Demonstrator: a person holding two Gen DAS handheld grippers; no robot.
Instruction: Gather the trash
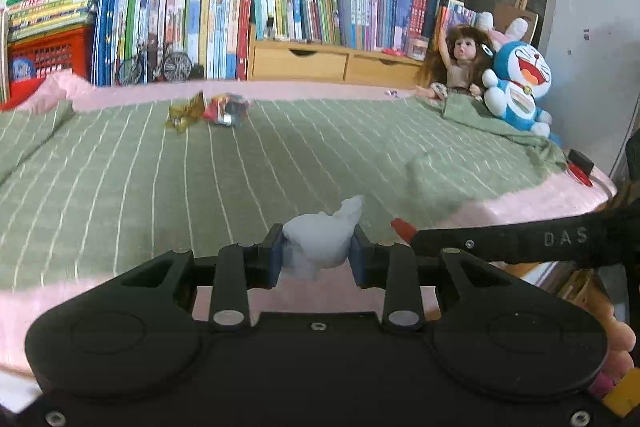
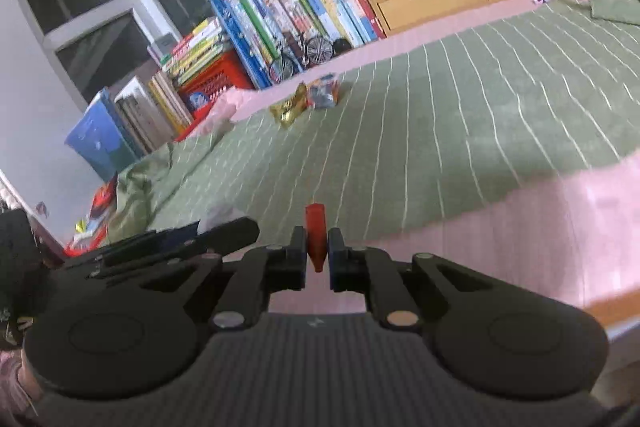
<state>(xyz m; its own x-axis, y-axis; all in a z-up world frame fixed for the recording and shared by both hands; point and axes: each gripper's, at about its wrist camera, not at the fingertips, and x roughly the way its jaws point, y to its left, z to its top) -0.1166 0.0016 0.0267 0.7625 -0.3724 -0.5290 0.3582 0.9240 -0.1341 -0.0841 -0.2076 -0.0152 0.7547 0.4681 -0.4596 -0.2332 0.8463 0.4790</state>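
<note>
A: What does the left gripper (image 1: 319, 251) have hold of?

B: A crumpled white tissue (image 1: 320, 239). The two blue pads press into its sides, so the jaws stand only a little way apart, closed onto the wad. It sits low over the near edge of the bed, above the pink sheet (image 1: 332, 283).

A: And the right gripper (image 2: 318, 253)?

B: Its jaws are closed almost fully on a small red piece of trash (image 2: 316, 233), thin and flat, standing upright between the pads with its top poking above them. What exactly it is I cannot tell. In the left view its red tip shows just right of the tissue, so the two tools are side by side.

A: Is any trash left on the bed?

B: Yes. A gold wrapper (image 1: 185, 113) and a red and blue wrapper (image 1: 226, 109) lie touching each other on the green striped blanket (image 1: 280, 155), far across the bed near the pink strip below the books. Both are well apart from the grippers. A tiny scrap (image 1: 391, 93) lies on the pink sheet near the doll, too small to identify.

A: What lines the far side?

B: A long row of upright books (image 1: 224, 23), a red crate (image 1: 48, 55) under a stack on the left, and a wooden drawer unit (image 1: 332, 63). A small model bicycle (image 1: 156, 65) stands before the books. On the right, a doll (image 1: 460, 63) and a blue plush cat (image 1: 518, 87) sit against the wall, with the blanket bunched over their laps.
</note>
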